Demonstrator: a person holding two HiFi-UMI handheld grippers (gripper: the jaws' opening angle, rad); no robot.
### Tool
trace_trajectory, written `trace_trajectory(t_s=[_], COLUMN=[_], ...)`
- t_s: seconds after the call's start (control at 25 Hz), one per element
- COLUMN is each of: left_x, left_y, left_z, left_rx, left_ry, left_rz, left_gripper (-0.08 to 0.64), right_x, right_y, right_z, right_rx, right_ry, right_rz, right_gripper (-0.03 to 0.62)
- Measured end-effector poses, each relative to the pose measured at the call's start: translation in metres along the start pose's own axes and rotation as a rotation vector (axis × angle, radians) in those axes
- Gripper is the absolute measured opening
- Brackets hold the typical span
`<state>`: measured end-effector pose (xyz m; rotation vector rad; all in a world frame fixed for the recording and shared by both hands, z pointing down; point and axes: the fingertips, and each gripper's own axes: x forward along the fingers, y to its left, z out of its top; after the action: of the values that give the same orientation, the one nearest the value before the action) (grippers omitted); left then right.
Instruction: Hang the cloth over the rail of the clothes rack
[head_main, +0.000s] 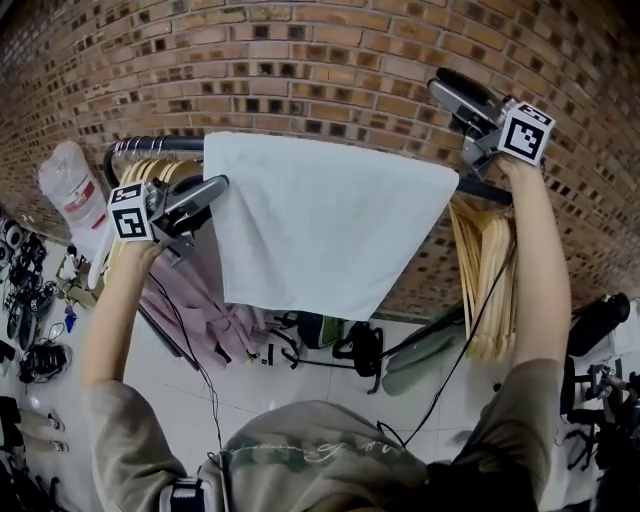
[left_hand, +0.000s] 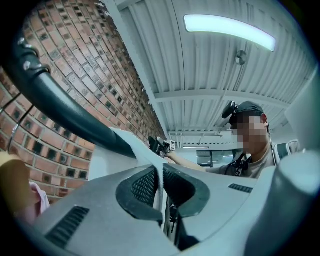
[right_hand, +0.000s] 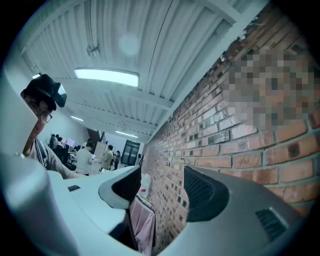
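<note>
Hanging over the rail (head_main: 160, 143), the white cloth (head_main: 320, 225) drapes flat and smooth, its lower edge slanting down to the right. The left tool (head_main: 213, 190) is clenched on the cloth's left edge. The right tool (head_main: 445, 88) is released and empty, above the rail's right end.

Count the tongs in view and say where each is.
2. The left tongs are shut on the white cloth at its left edge, near the rail. The right tongs are open and empty, above its right corner. None seem hidden.
</note>
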<state>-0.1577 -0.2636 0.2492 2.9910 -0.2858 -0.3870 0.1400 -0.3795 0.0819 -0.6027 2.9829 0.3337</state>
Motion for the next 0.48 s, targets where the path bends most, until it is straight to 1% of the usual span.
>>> trace_trajectory(t_s=[0.08,0.12,0.24,0.36,0.48], left_x=[-0.001,-0.002,-0.002,-0.002,-0.004], left_y=[0.001,0.001,0.002,0.002,0.002], left_z=[0.001,0.002,0.002,-0.001,-0.002], left_rx=[-0.003,-0.004,-0.008,-0.022,-0.024], left_ry=[-0.005,-0.007,-0.008,-0.007,-0.004], left_rz=[0.002,0.002,-0.004,-0.006,-0.002], left_gripper=[0.02,0.018,0.02,0.018,0.018], right_x=[-0.007,-0.01,-0.015,-0.014,-0.017], right_y=[0.004,0.01,0.047,0.089,0.124], right_z=[0.022,0.031,0.047,0.039,0.017], right_rx=[-0.014,-0.018,-0.012,-0.012,0.045], right_ry=[-0.046,-0.068,-0.117,-0.088,-0.049], right_rz=[-0.023,-0.021,0.035,0.098,0.126], right_gripper=[0.279,0.279,0.279,0.279,0.279])
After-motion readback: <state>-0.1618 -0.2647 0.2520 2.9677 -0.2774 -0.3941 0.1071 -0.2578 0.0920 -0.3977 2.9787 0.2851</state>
